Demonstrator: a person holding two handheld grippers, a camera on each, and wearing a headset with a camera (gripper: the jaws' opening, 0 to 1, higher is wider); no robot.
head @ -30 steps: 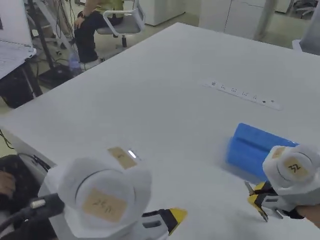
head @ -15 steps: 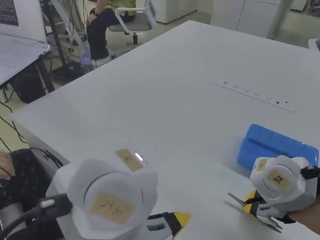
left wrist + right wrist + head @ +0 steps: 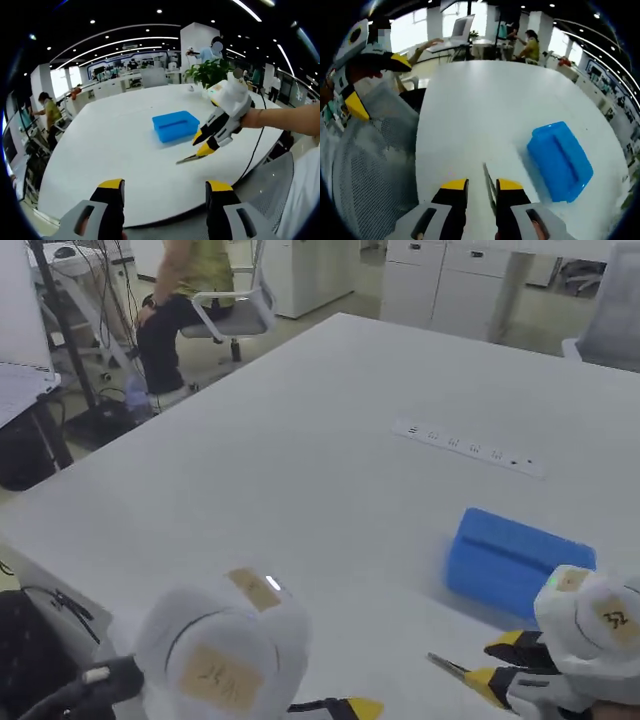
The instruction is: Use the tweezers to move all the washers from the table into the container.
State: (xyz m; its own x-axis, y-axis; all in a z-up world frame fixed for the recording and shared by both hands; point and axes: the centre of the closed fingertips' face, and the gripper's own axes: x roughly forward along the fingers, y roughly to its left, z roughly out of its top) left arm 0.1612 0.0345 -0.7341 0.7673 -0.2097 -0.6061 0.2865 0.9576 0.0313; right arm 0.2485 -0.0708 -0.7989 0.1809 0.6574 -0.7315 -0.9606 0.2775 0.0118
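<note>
While the right gripper [image 3: 500, 662] sat at 5 o'clock in the head view, its jaws were clamped on the tweezers [image 3: 450, 665], tips pointing toward 9 o'clock over the white table [image 3: 300, 440]. Blue container [image 3: 510, 555] lay at 4 o'clock, just beyond that gripper, open side up. In the right gripper view it lay at 2 o'clock from the tweezers' tips, near but apart. Power strip [image 3: 468, 448] farther off at 1 o'clock.

Left gripper [image 3: 165, 186]: jaws wide apart, nothing between them, low at 7 o'clock in the head view.

Washers: too small or blurred to place on the table.

Judged step: bringing the tweezers to a first washer; no transfer under way. To do it well: find a washer before lowering, bring the tips down shallow so one leg slides under the rim, squeeze gently enough that the washer did not flick away, then carry it low toward the container. The tweezers looked off-centre against one jaw; they might twist.
</note>
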